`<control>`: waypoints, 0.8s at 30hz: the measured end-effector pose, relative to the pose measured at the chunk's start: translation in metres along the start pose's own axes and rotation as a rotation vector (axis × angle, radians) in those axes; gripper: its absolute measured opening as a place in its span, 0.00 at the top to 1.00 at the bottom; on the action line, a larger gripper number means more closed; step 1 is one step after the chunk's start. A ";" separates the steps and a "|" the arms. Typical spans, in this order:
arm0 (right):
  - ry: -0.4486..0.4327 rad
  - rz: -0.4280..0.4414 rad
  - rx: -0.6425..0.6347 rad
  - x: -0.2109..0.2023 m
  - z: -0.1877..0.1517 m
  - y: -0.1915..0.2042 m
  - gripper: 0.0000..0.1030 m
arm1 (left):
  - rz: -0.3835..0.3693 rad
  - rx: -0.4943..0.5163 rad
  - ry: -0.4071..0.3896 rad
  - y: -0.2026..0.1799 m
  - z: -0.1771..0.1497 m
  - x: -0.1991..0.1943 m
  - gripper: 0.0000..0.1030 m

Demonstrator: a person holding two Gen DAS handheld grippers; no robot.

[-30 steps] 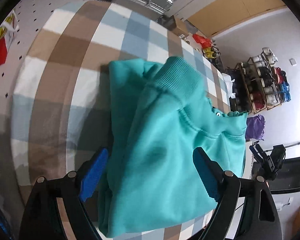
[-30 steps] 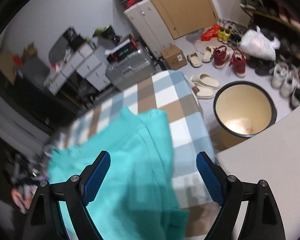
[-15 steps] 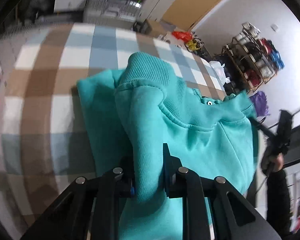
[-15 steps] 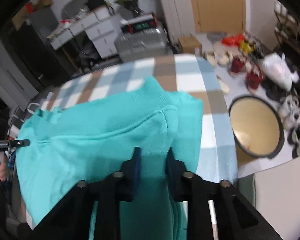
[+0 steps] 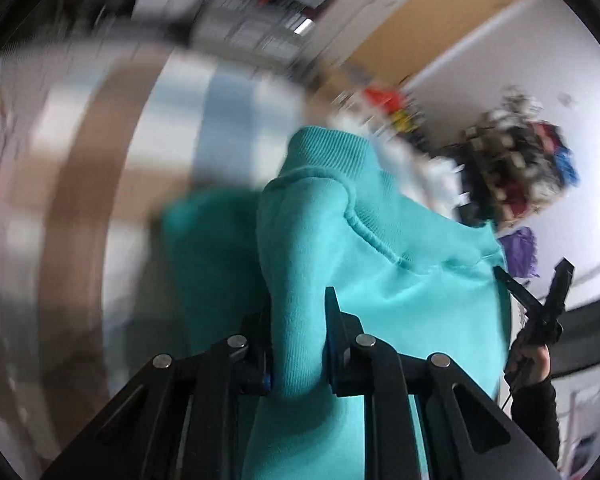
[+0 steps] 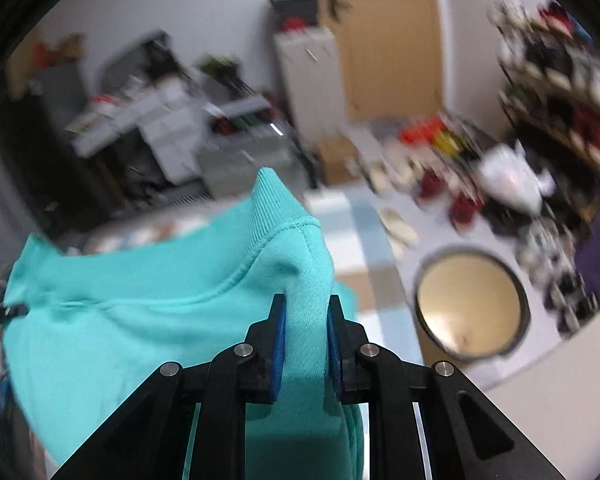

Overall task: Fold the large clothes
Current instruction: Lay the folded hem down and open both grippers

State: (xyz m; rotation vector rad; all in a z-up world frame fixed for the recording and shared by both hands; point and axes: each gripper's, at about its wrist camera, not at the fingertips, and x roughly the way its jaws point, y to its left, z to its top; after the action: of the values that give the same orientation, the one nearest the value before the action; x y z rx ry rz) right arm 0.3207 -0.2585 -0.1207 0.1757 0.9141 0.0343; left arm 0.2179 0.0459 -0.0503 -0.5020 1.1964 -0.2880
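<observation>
Your teal sweatshirt [image 5: 400, 280] is partly folded, its bulk bunched over the checked table [image 5: 100, 160], but one edge is lifted, so the fold it belongs to is not laid down and, by my reading, smoothing remains. Both claws tilt steeply downward (the blur hides finer detail). Your left claw [image 5: 298, 340] is clenched on a thick ridge of fabric; your right claw [image 6: 306, 332] pinches another beside the ribbed band [image 6: 268, 200].

sweatshirt [image 5: 400, 280]: teal cloth, matt, soft fleece; ribbed knit band at top edge
left gripper [image 5: 298, 344]: matt black plastic, bright metal pins
right gripper [image 6: 304, 344]: same, blue pads [image 6: 279, 344]
tablecloth [image 5: 100, 168]: checked cloth, matt
door [image 6: 388, 32]: smooth wood
</observation>
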 end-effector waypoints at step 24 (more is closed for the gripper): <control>0.276 0.226 -0.068 -0.030 -0.111 -0.018 0.39 | 0.086 0.132 0.103 -0.004 -0.093 0.009 0.27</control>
State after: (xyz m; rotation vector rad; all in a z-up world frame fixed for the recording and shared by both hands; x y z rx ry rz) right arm 0.2135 -0.2637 -0.1667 0.2138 1.1630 0.3045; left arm 0.1344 0.0185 -0.0809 -0.3226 1.2864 -0.3198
